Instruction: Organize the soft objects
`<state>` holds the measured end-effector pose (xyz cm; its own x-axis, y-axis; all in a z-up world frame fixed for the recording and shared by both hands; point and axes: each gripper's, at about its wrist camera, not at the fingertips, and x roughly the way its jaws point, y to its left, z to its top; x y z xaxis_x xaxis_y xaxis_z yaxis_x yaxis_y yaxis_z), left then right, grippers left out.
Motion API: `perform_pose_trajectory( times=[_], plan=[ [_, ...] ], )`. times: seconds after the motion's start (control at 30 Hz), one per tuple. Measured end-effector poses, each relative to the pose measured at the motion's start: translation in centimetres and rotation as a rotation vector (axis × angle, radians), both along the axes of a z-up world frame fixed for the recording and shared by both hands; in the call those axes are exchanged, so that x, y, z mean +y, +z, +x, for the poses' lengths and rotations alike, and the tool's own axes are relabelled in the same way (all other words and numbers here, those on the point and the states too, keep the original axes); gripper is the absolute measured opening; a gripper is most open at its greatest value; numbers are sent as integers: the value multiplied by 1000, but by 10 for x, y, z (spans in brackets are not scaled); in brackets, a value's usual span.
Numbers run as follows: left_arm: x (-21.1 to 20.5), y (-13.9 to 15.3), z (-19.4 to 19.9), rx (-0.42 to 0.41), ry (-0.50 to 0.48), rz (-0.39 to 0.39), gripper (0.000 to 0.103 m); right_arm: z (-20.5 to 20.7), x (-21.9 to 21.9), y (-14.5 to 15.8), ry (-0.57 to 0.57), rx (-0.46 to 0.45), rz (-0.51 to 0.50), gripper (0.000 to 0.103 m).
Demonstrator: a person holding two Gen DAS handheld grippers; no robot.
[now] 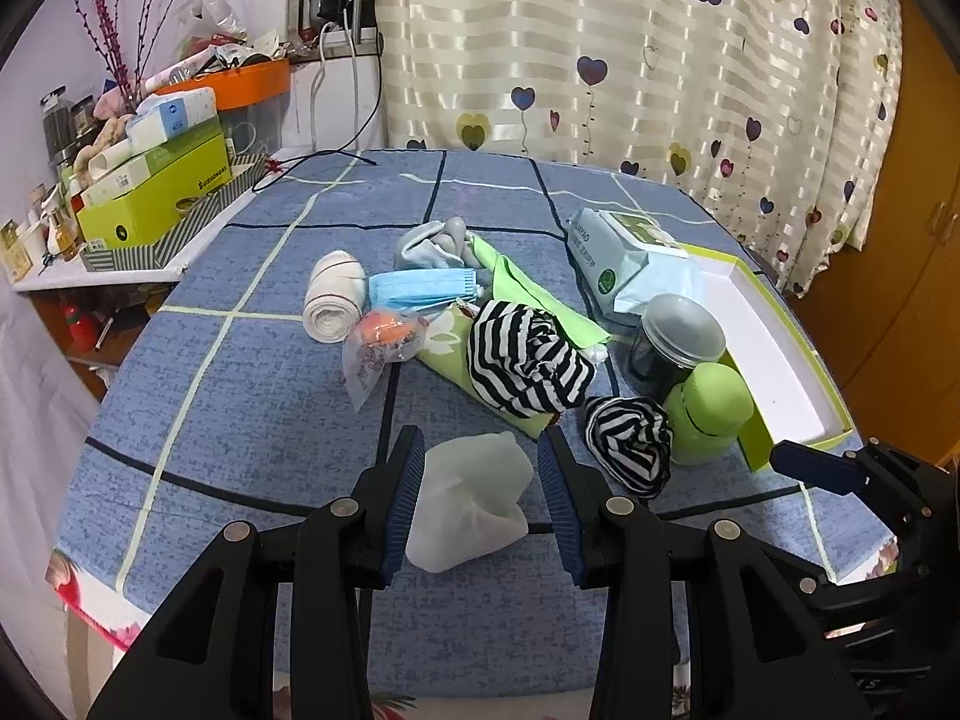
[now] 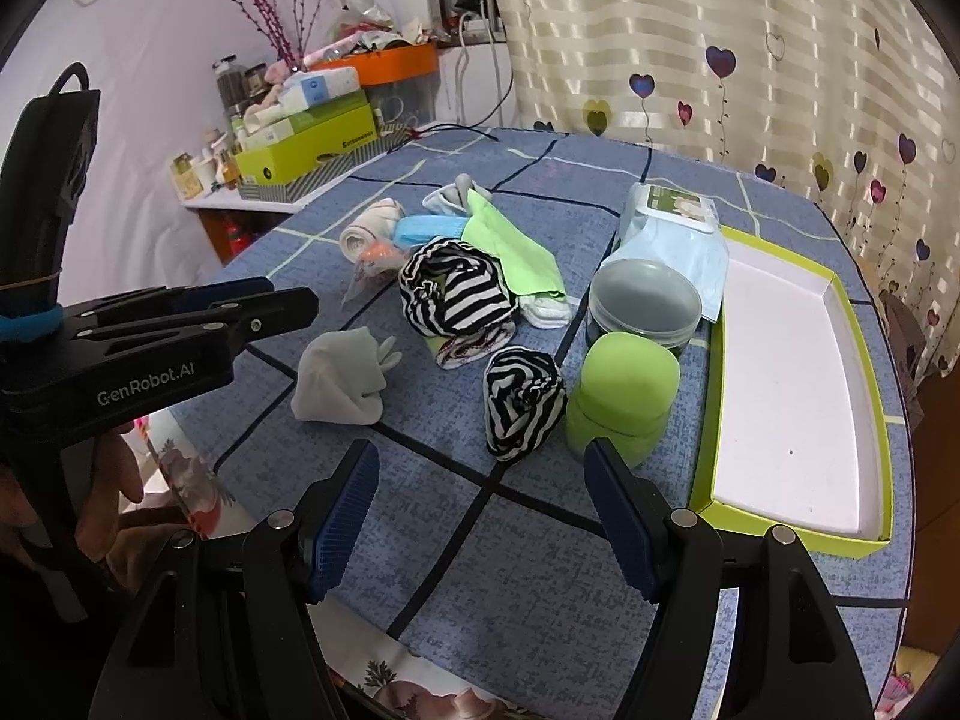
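Everything is spread on a counter (image 1: 252, 396) covered with a blue grid-pattern cloth, and the green-rimmed box tray (image 2: 798, 360) with its white floor makes the handiest landmark. The tray sits at the counter's right edge.

Touching the tray's left wall stand a lime-green lidded jar (image 2: 624, 402) and, just behind it, a dark jar with a clear plastic lid (image 2: 645, 300). Behind those, at the tray's far left corner, lies a pack of wet wipes (image 2: 672, 222).

Just left of the green jar is a small black-and-white striped bundle (image 2: 522, 408). Farther left of the tray, a bigger striped cloth (image 2: 456, 294) sits atop a heap with a light-green cloth (image 2: 516, 246), a blue face mask (image 1: 420, 291), a grey sock (image 1: 432, 243), a rolled white sock with dark stripes (image 1: 333, 294) and a small clear bag holding something orange (image 1: 384, 339).

Well left of the tray, near the counter's front edge, lies a pale grey crumpled cloth (image 1: 468, 504). The left hand-held gripper (image 1: 480, 504) has its jaws parted on either side of this cloth, blue pads (image 1: 402, 498) beside it without squeezing it.

The right hand-held gripper (image 2: 486, 516) hangs with jaws wide apart above bare cloth, just in front of the small striped bundle and beside the tray's near left corner, holding nothing.
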<state>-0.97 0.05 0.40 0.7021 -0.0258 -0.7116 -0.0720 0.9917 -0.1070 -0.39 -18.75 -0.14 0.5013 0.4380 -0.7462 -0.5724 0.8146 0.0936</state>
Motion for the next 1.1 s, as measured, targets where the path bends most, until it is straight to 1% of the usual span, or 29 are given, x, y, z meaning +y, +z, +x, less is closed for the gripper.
perform_pose_trajectory(
  times=[0.27,0.53,0.73,1.1],
  plan=[
    [2,-2,0,6,-3,-15,41,-2,3,2,10,-2,14,71],
    [1,-3,0,5,-10,-15,41,-3,6,2,16,-6,7,71],
    [4,-3,-1,2,-10,-35,41,-2,8,3,21,-7,9,71],
    [5,-5,1,11,-11,-39,41,-2,8,3,15,-6,8,71]
  ],
)
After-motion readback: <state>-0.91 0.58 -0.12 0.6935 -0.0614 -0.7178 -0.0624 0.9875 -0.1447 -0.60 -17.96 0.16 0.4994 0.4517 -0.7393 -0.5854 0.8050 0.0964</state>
